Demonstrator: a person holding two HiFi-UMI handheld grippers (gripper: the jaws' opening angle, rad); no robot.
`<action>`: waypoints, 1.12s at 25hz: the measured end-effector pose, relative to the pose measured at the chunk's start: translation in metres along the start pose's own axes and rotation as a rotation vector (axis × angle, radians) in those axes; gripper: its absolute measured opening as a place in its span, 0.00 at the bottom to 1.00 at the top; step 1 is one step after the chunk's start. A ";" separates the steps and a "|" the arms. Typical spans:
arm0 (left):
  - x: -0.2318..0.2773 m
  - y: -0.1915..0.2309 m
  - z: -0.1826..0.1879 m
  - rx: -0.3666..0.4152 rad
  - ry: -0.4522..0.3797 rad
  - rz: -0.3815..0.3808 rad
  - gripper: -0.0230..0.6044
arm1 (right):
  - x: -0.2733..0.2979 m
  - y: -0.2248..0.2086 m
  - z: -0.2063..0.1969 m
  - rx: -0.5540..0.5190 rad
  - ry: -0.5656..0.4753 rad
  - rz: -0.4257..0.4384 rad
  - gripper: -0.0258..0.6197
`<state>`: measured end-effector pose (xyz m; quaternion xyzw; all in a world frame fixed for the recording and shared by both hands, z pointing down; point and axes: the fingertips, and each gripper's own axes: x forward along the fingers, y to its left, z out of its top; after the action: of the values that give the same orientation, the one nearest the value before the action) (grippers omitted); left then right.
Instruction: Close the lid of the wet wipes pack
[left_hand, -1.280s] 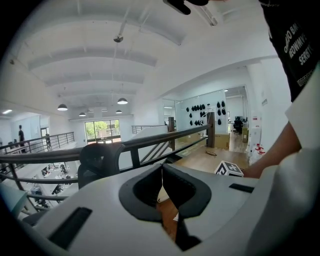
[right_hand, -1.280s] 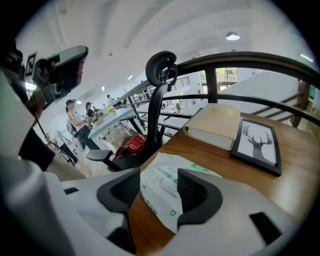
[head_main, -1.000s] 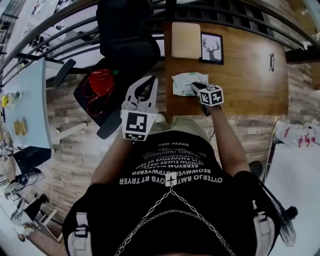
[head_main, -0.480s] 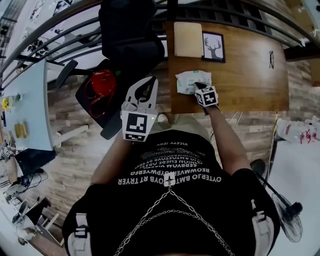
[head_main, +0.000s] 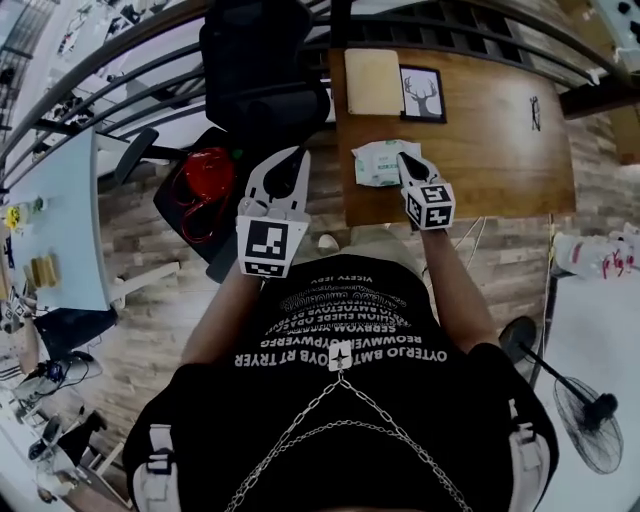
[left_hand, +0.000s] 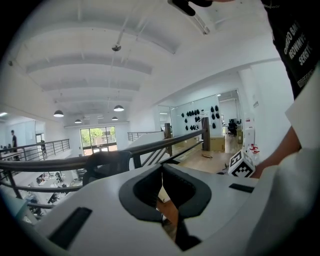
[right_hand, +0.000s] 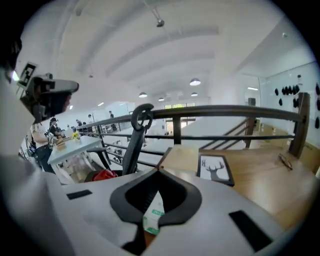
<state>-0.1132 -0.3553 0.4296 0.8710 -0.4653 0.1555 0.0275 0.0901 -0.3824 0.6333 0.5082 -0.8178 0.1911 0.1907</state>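
I raised my right gripper (head_main: 403, 158), jaws closed and empty, clear of the wipes pack (head_main: 372, 165) on the table (head_main: 500, 150), its lid likely pressed shut.

The wet wipes pack (head_main: 378, 163) is white with green print. The tabletop (head_main: 500, 150) is warm brown with a wood grain. The book (head_main: 373, 82) is plain cream. The framed picture (head_main: 420, 94) has a black frame and a dark deer head on white. The left hand-held gripper (head_main: 295, 156) and the right hand-held gripper (head_main: 404, 160) are white, dark grey inside the jaws, with black-and-white square markers. The office chair (head_main: 262, 70) is black, and the bag (head_main: 205, 180) is red.
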 end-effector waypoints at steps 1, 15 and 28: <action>0.000 0.000 0.003 0.000 -0.008 -0.006 0.08 | -0.013 0.004 0.015 -0.005 -0.038 -0.010 0.06; -0.004 -0.002 0.054 -0.020 -0.133 -0.060 0.08 | -0.125 0.029 0.143 -0.212 -0.238 -0.129 0.06; 0.012 -0.017 0.051 -0.018 -0.102 -0.025 0.08 | -0.135 0.048 0.156 -0.258 -0.241 -0.014 0.06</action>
<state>-0.0808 -0.3650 0.3866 0.8832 -0.4566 0.1062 0.0137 0.0840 -0.3396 0.4266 0.5046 -0.8489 0.0210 0.1561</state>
